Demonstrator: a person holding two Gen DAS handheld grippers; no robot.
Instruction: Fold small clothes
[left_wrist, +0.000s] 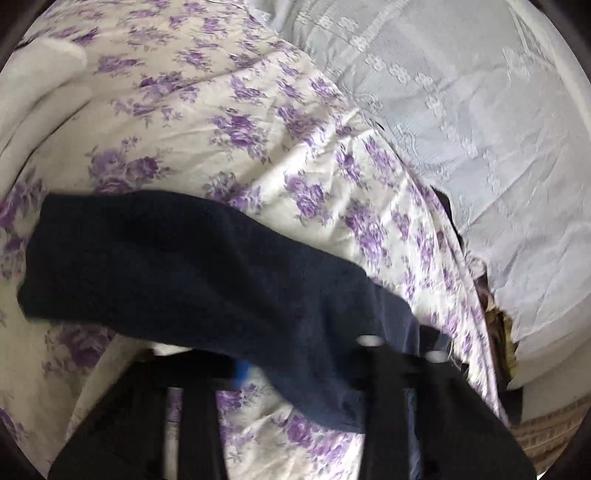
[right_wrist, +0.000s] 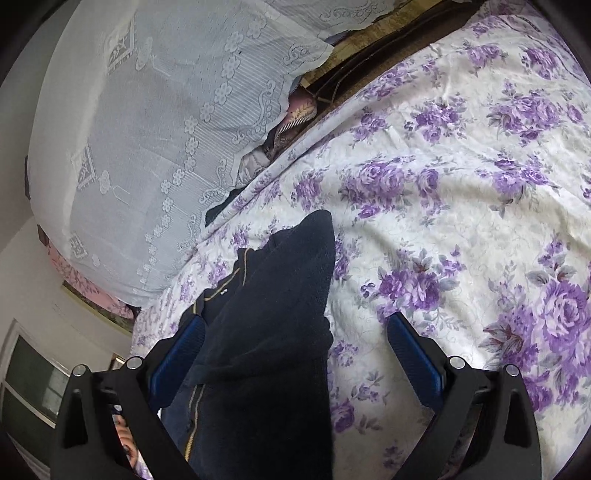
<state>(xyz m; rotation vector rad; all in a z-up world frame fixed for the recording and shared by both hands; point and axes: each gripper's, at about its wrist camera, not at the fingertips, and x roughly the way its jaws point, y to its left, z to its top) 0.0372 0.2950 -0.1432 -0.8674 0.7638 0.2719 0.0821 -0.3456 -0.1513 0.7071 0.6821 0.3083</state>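
Note:
A small dark navy fleece garment (left_wrist: 207, 266) lies on the purple-flowered bedsheet (left_wrist: 229, 110). In the left wrist view it drapes across my left gripper (left_wrist: 295, 373) and hides the fingertips, so the jaws cannot be read; the frame is blurred. In the right wrist view the same garment (right_wrist: 273, 332), with a gold zip line, lies between the blue pads (right_wrist: 413, 354) of my right gripper (right_wrist: 295, 343). The right jaws stand wide apart around it and do not pinch it.
A pale blue lace cover (right_wrist: 140, 147) lies over bedding beside the flowered sheet (right_wrist: 461, 221). Dark and brown items sit in the gap between them (right_wrist: 295, 125). A white cloth (left_wrist: 33, 92) lies at the left in the left wrist view. A window (right_wrist: 33, 380) is at lower left.

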